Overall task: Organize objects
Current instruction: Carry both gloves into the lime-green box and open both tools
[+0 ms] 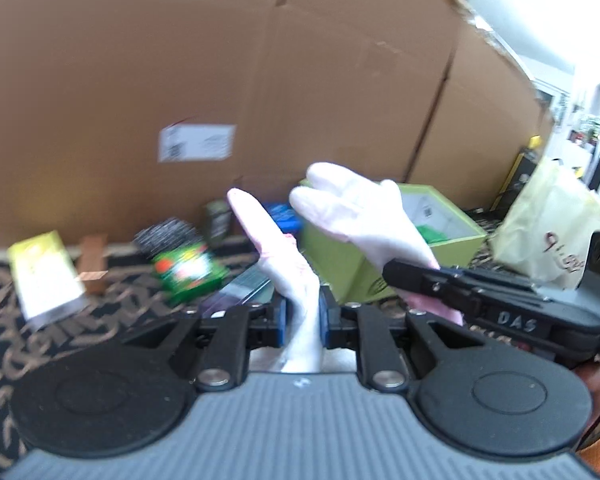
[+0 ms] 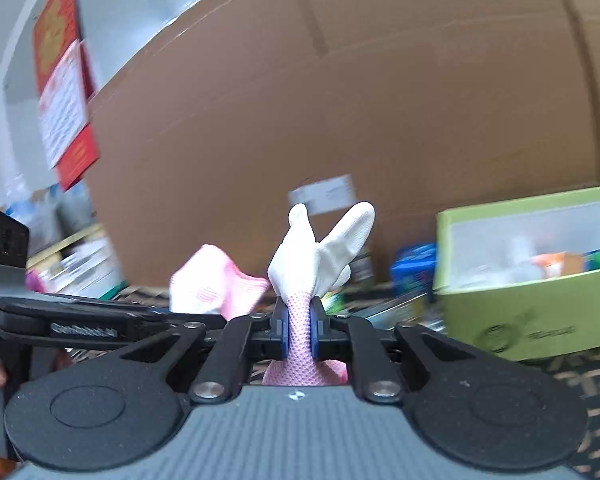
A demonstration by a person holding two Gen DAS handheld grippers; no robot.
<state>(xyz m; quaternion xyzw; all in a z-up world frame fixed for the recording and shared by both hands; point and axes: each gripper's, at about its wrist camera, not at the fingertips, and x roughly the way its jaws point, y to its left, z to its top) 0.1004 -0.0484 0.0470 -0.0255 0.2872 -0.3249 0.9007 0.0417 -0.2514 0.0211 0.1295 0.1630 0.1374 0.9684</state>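
Nearest our lens, the left gripper [image 1: 302,318] is clamped on the cuff end of a pink-and-white glove [image 1: 284,264], whose fingers stand up past the blue pads. The right gripper [image 2: 300,330] is likewise clenched on a glove's pink knit cuff [image 2: 300,328], white fingers splayed above it; we cannot tell whether this is the same glove or a second one. From the left wrist, the right gripper reaches in from the right, just beside the glove.

Ahead of both grippers rises a large cardboard box [image 1: 260,80] bearing a white label [image 1: 196,148]. Ahead and right of the left gripper sits an open green box [image 1: 380,248] on the patterned carpet [image 1: 28,344], with a pale plastic bag [image 1: 552,224] further right. Ahead and left lie a green packet [image 1: 188,270] and a yellow-white pack [image 1: 46,276], both blurred
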